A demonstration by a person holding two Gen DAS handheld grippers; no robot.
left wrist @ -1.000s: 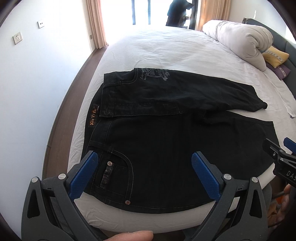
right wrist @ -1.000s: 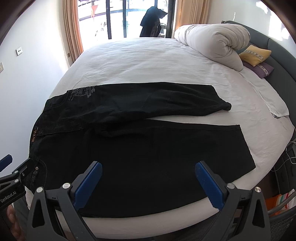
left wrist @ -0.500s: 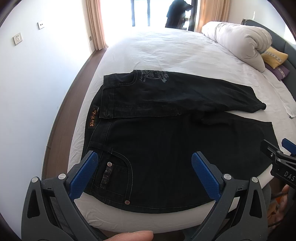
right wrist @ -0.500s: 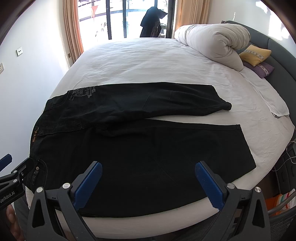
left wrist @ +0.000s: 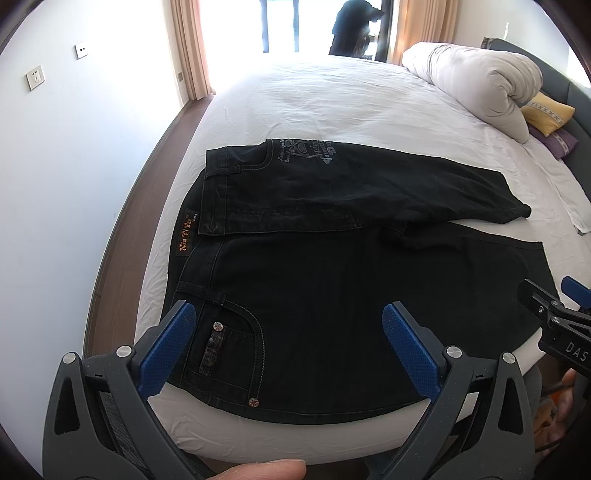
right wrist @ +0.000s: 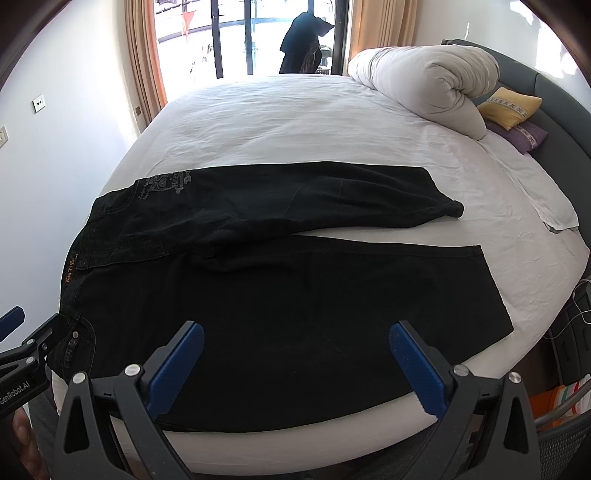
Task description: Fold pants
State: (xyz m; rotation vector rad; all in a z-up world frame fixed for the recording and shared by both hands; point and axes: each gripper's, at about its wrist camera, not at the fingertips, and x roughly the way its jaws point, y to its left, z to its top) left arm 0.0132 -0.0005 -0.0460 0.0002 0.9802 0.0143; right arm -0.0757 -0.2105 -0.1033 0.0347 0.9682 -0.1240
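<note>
Black jeans (left wrist: 332, 266) lie spread on the white bed (left wrist: 332, 103), waistband to the left and both legs running right. The far leg (right wrist: 314, 199) angles away; the near leg (right wrist: 332, 302) ends at a hem close to the bed's right edge. My left gripper (left wrist: 286, 345) hovers open above the near hip pocket and holds nothing. My right gripper (right wrist: 295, 363) stands open over the near leg's lower edge, also with nothing in it. Each gripper shows at the side of the other's view.
A rolled white duvet (right wrist: 424, 85) lies at the bed's far right, with a yellow pillow (right wrist: 508, 107) and a purple one behind it. The wall (left wrist: 74, 166) and a strip of wooden floor run along the left. A balcony door (right wrist: 251, 33) is at the back.
Both grippers have drifted slightly back and up from the jeans; the garment has not moved and both stay open.
</note>
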